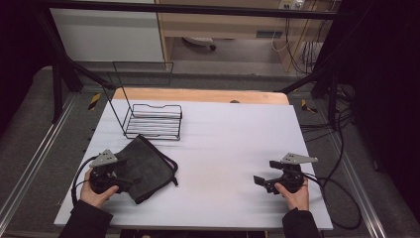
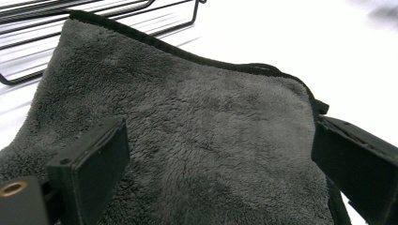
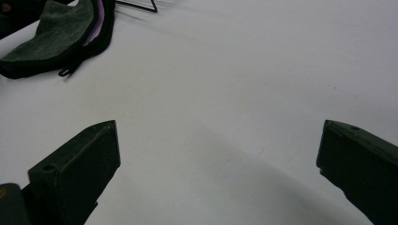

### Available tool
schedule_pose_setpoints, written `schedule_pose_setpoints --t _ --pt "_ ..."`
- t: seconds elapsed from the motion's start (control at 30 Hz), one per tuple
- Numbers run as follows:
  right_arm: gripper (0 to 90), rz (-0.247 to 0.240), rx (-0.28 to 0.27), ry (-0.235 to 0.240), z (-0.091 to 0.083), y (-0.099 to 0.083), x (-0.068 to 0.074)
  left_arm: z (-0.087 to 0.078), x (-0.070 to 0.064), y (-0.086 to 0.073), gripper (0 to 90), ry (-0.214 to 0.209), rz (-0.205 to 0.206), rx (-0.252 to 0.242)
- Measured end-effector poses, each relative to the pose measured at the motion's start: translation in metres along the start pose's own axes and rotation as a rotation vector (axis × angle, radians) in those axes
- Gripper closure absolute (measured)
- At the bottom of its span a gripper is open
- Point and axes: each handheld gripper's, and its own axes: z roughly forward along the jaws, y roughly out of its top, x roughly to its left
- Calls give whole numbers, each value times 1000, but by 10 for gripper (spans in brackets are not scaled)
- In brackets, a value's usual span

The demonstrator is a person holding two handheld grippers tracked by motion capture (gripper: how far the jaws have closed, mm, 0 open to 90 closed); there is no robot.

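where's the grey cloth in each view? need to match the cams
High view: grey cloth at lower left, by the left tongs.
Left gripper view: cloth spans the middle, under the open jaws.
Right gripper view: cloth in the top-left corner.
Shared landmark: black wire rack beside it.

The right gripper holds its jaws wide over the white table, grey towel far off.

Left tool jaws spread wide, right tool jaws wide apart, both hand-held low
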Motion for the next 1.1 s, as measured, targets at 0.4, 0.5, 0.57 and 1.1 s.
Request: schedule_pose_setpoints --t 0.4,0.5,0.57,1.1 --pt "5 5 1 -4 -1 0 0 2 -8 6 48 7 7 12" --pt "5 8 3 -7 0 0 1 3 -11 9 59 8 8 22" --pt "6 1 3 -6 0 0 1 5 -14 10 74 2 7 29" --pt "10 1 2 -16 0 0 2 39 -56 33 419 -43 69 129"
